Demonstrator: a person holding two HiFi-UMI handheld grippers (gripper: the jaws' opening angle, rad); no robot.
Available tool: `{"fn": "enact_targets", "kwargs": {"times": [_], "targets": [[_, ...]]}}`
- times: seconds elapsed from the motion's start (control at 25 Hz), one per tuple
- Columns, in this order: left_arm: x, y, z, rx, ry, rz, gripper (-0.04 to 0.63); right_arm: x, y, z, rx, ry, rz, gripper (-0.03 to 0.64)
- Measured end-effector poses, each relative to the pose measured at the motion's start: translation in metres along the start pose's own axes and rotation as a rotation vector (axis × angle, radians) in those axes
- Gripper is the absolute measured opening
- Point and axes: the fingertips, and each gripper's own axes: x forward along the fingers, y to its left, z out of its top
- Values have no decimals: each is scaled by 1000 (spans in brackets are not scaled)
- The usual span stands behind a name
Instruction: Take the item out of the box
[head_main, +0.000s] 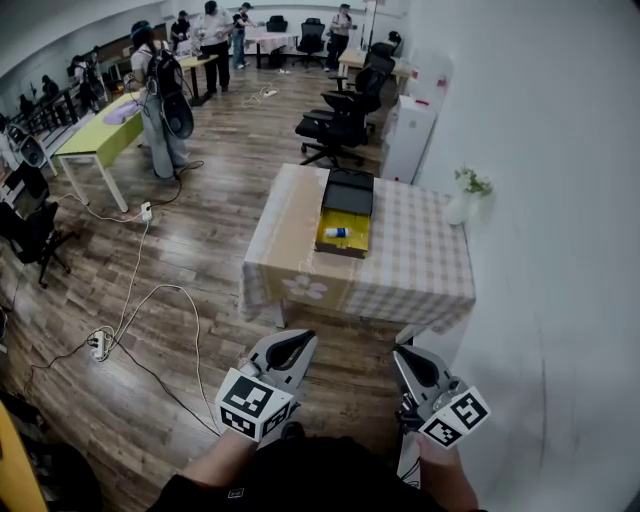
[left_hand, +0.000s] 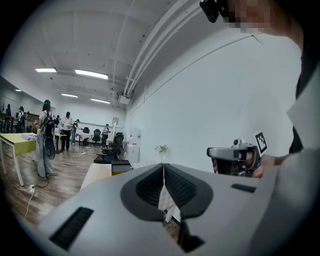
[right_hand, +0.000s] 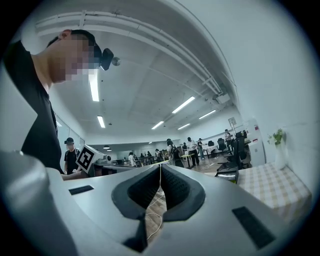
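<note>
Jaws on both of your two grippers, the left gripper (head_main: 290, 347) and the right gripper (head_main: 414, 363), are pressed together with nothing between them, low in the frame and well apart from the one table (head_main: 425, 265). One open box (head_main: 359, 241) sits on that table at mid-frame (black lid laid back toward the top), and a single white-and-blue item (head_main: 338, 232) lies inside on its yellow floor.

The left gripper (head_main: 297, 338) and right gripper (head_main: 403, 352) are grey shells with black ribbed pads (left_hand: 150, 187). Each bears a cube (head_main: 255, 403) of black-and-white square markers. The top (head_main: 300, 482) is black.
</note>
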Motion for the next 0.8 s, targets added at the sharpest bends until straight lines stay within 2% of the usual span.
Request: {"fn": "enact_targets", "kwargs": {"times": [0.48, 0.8], "targets": [[-34, 54, -19, -70, -7, 39, 15, 46, 15, -24, 47, 67, 4, 38], [8, 79, -25, -81, 35, 48, 15, 72, -27, -26, 79, 64, 33, 38]]}}
